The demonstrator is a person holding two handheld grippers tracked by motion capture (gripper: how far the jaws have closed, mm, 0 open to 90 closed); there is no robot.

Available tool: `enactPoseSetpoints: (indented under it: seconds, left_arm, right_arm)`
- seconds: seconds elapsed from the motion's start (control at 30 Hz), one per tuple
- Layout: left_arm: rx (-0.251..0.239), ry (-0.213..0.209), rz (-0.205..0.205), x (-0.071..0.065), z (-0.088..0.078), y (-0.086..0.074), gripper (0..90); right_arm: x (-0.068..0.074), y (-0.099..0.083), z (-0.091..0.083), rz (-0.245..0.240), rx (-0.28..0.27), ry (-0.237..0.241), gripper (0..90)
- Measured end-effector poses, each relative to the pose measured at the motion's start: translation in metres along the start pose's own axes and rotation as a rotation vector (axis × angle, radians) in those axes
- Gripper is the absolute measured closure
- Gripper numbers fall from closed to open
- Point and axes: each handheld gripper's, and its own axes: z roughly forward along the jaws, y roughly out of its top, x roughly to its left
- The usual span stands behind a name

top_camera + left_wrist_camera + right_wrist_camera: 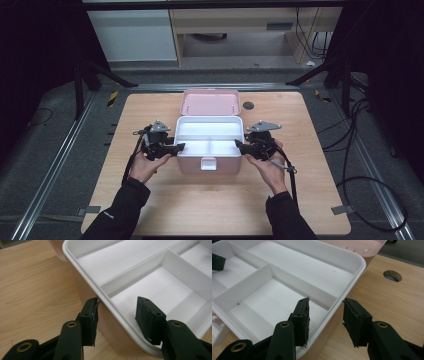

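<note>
A pink box (209, 167) stands mid-table with its lid (210, 102) tipped back. Inside sits a white tray (210, 120) divided into three bare compartments. My left gripper (179, 147) is at the box's left end and my right gripper (239, 146) at its right end. In the left gripper view the left gripper (117, 302) is open astride the tray rim (82, 270), one jaw outside the wall and one inside. The right gripper (326, 302) is open in the same way over the opposite rim (359, 262). A jaw of the left gripper (217, 261) shows across the tray.
The wooden table (210, 205) has a round cable hole (248, 105) behind the box at the right, also seen in the right gripper view as the hole (392, 275). Cables trail from both grippers toward the forearms. Dark tripod legs stand off the table's far corners.
</note>
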Motion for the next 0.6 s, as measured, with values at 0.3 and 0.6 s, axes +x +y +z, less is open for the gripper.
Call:
enactPoseSetpoints:
  seconds: [0.3,0.6]
  left_arm:
    - [0.000,0.005,0.011,-0.0048,-0.0016,-0.0016,52.4]
    - [-0.005,0.042,0.082,-0.0061,-0.0037,0.0018,42.6]
  right_arm:
    - [0.0011,-0.0071,0.0017,0.012,0.015,0.015,55.4]
    - [-0.0002,-0.0055,-0.0018,0.019,-0.002,0.010,45.8]
